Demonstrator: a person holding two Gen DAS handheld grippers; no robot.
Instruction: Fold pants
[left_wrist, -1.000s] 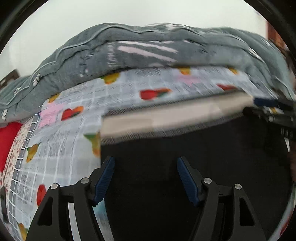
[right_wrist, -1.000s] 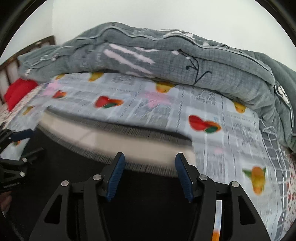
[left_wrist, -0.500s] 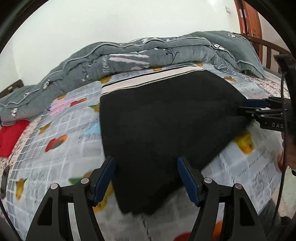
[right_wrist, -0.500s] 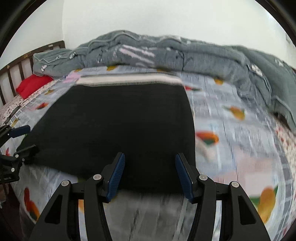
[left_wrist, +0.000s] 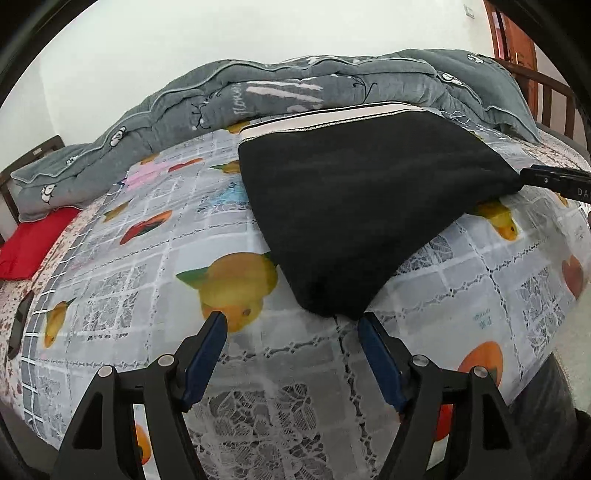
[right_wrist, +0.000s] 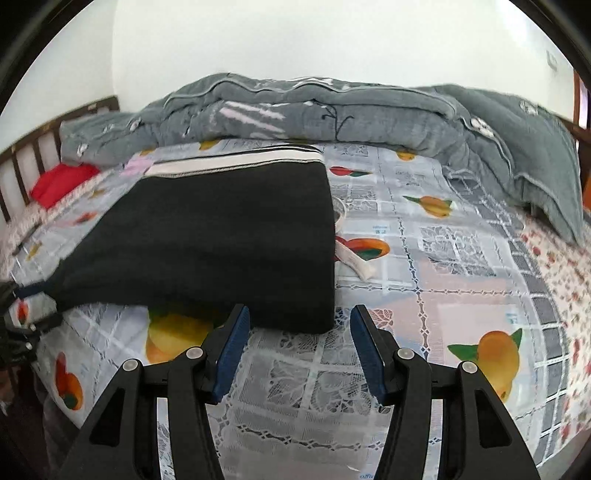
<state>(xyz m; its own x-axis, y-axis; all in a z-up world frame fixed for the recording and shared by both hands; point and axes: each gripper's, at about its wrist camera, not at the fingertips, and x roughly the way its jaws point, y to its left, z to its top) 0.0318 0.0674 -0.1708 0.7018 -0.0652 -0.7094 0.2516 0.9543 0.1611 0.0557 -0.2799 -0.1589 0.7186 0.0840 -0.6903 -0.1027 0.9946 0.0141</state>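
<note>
The black pants (left_wrist: 362, 206) lie folded on the fruit-print bedsheet (left_wrist: 147, 258), with a white-striped waistband at the far edge. They also show in the right wrist view (right_wrist: 221, 236), where a white drawstring (right_wrist: 354, 258) sticks out on their right. My left gripper (left_wrist: 291, 332) is open and empty, just in front of the pants' near corner. My right gripper (right_wrist: 299, 325) is open and empty at the pants' near right corner. Each gripper's fingers reach into the other's view at the pants' side edge.
A grey quilt (left_wrist: 295, 92) is bunched along the far side of the bed. A red cloth (left_wrist: 29, 243) lies at the far left by the wooden bed rail (right_wrist: 33, 162). The sheet's near edge drops off the bed.
Both grippers have pulled back toward the near edge of the bed; the pants filled the lower view before and now lie ahead of the open jaws.
</note>
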